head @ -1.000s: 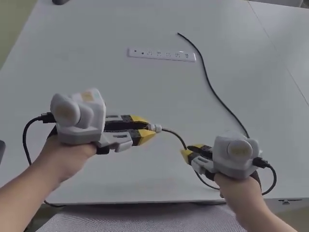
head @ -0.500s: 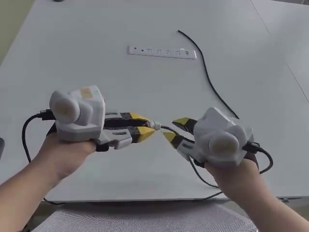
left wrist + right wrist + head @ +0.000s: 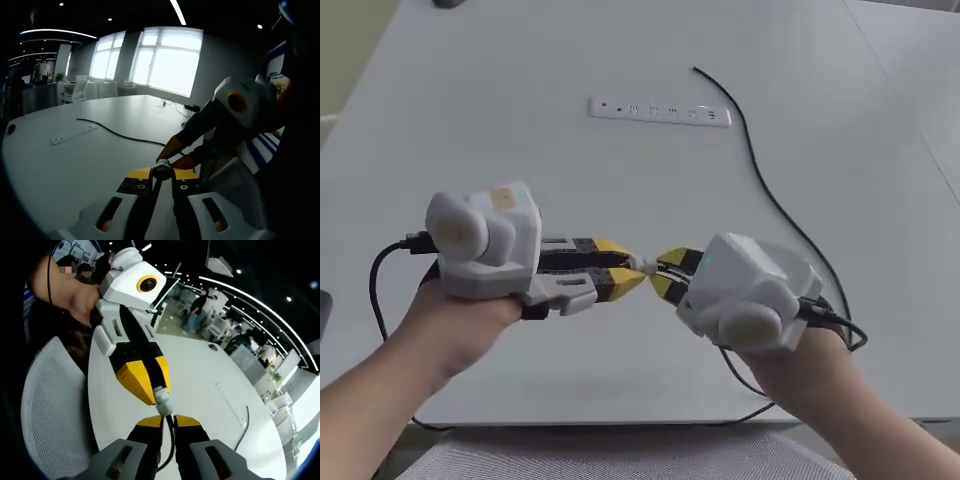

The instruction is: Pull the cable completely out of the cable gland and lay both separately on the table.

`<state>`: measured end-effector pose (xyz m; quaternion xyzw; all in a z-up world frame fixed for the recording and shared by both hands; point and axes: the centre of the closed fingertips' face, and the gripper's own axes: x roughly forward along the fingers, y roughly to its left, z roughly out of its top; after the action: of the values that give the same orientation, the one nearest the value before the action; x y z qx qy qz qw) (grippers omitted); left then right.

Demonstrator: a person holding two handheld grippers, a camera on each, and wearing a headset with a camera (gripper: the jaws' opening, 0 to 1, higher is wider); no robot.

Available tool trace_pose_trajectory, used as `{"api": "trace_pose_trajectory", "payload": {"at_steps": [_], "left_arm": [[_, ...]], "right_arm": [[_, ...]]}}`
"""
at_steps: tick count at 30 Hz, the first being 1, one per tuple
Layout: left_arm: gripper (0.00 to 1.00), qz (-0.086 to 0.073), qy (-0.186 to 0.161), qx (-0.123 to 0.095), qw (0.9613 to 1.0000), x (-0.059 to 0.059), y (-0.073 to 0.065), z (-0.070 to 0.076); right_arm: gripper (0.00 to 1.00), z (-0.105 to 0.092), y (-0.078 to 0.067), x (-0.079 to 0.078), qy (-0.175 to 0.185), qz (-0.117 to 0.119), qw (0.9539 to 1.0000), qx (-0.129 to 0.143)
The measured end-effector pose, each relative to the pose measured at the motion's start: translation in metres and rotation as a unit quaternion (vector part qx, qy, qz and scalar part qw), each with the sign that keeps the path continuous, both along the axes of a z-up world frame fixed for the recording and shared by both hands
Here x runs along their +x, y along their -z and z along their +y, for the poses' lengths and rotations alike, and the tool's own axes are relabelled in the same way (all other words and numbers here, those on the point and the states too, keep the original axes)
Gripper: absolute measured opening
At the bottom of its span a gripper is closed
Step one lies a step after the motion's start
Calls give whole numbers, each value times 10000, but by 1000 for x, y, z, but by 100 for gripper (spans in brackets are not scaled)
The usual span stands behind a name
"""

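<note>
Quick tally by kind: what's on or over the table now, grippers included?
hand-held grippers: 2 (left hand-held gripper, right hand-held gripper)
cable gland: 1
black cable: 1
power strip: 1
Total: 5

**Left gripper** [image 3: 632, 270] and **right gripper** [image 3: 662, 272]: matt white plastic housings; jaws tipped in smooth yellow and black plastic. **Cable gland** [image 3: 162, 399], between the jaws: pale plastic with a slight gloss. **Cable** [image 3: 761, 183]: matt black sheath. **Table** [image 3: 520, 150], beyond the jaws: smooth, matt white surface.
</note>
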<state>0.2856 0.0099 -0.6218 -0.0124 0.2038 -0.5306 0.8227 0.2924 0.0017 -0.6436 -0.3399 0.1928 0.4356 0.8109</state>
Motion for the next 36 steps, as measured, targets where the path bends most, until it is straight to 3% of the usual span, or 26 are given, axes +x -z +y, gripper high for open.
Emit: {"api": "trace_pose_trajectory", "payload": {"at_steps": [12,22,27,33,35,36], "left_arm": [[15,-47,85,-17,10000,0,-3,-2],[15,-102,79,10,9999,2,-4,0],[15,-101,62,27,9999,2,-4,1],[15,-113,43,9,9999,2,-5,1],[15,-125,38,5,9999,2,-6,1],[15,-123,32,0,9999,2,-6,1]], "right_arm": [[0,-4,-4,3,173,-11,9995,261],[0,-18,6,9,624,322,9957,611],[0,-30,16,12,1121,768,9849,1068],[0,-43,27,14,1539,1116,9718,1397],[0,-49,31,16,1716,1227,9659,1502],[0,-51,33,17,1851,1353,9595,1633]]}}
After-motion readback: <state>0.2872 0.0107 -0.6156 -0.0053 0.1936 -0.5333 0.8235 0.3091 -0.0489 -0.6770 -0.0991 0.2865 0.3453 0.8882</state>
